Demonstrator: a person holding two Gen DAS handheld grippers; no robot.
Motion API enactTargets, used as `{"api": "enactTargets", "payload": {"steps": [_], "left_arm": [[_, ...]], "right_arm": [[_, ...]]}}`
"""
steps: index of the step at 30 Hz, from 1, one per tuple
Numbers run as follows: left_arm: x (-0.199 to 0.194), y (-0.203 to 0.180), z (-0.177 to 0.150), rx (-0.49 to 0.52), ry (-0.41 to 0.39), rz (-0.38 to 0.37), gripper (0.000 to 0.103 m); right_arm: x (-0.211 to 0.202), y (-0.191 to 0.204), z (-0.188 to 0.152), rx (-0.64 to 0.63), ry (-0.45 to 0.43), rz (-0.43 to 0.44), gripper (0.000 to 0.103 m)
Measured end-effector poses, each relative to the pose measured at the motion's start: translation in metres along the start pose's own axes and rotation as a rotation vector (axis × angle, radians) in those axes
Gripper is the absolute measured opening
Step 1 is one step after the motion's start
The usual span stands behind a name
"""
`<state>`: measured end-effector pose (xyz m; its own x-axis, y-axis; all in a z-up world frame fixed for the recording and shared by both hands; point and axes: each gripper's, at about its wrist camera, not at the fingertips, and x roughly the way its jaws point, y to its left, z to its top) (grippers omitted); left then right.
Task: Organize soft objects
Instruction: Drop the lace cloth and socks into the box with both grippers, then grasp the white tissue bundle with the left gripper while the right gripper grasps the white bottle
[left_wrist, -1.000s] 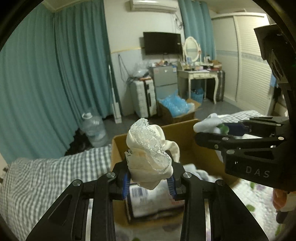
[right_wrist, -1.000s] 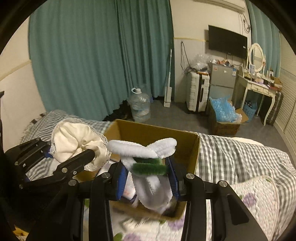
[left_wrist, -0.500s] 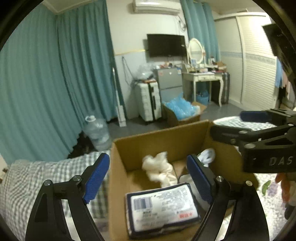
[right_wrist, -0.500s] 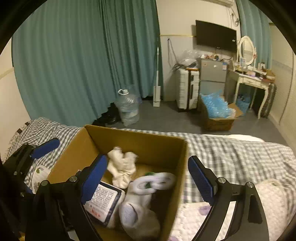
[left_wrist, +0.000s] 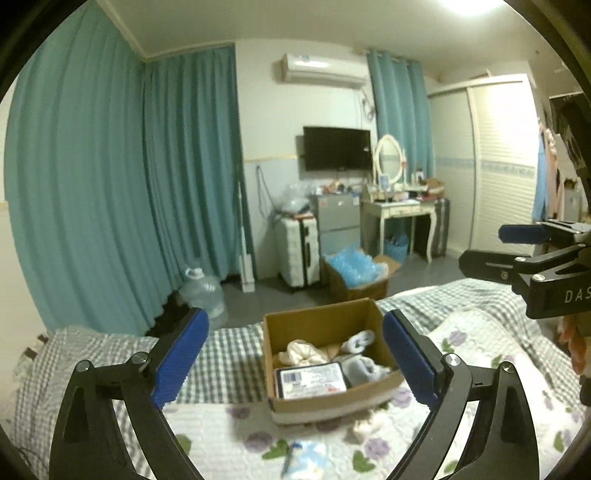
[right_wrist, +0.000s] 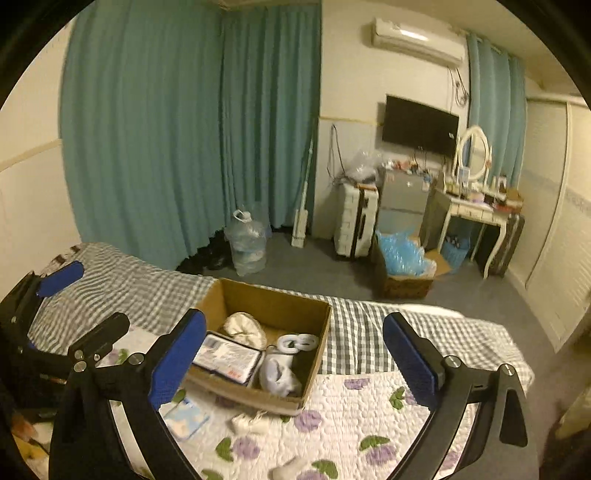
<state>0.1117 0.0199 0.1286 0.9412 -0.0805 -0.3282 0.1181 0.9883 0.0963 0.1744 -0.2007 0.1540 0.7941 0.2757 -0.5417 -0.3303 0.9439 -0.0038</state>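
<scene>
Teal curtains hanging along the wall, television sitting dark above a dressing table, water jug standing on the floor.

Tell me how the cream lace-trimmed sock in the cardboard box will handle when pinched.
The cream sock lies crumpled, so it is probably floppy and will droop. It looks light, unlikely to roll. Its lace edge might snag on the cardboard box wall.
</scene>
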Motion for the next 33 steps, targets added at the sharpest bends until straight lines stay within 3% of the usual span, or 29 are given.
{"api": "enactTargets", "payload": {"steps": [5,9,15,19,25,29,31,33], "left_arm": [[-0.027,-0.002,-0.019,0.027,0.002,0.026,0.097],[-0.02,0.002,-0.055,0.014,0.055,0.001,0.097],[0.02,0.012,-0.122,-0.058,0.188,0.007,0.097],[0.043,0.016,-0.167,-0.079,0.261,0.031,0.097],[0.07,0.029,-0.222,-0.147,0.413,-0.002,0.096],[0.081,0.038,-0.238,-0.191,0.468,0.034,0.095],[0.082,0.04,-0.24,-0.211,0.47,0.025,0.095],[0.085,0.038,-0.246,-0.208,0.49,0.016,0.095]], "right_arm": [[-0.045,0.021,-0.017,-0.027,-0.011,0.009,0.1],[-0.047,0.034,-0.05,-0.006,0.045,0.039,0.1],[-0.001,0.04,-0.116,0.035,0.147,0.027,0.1],[0.047,0.032,-0.16,0.053,0.232,-0.051,0.1],[0.105,0.017,-0.22,0.126,0.373,-0.04,0.097],[0.132,0.013,-0.25,0.142,0.457,-0.043,0.084],[0.141,0.01,-0.257,0.162,0.485,-0.04,0.073],[0.149,0.005,-0.264,0.185,0.51,-0.045,0.054]]}}
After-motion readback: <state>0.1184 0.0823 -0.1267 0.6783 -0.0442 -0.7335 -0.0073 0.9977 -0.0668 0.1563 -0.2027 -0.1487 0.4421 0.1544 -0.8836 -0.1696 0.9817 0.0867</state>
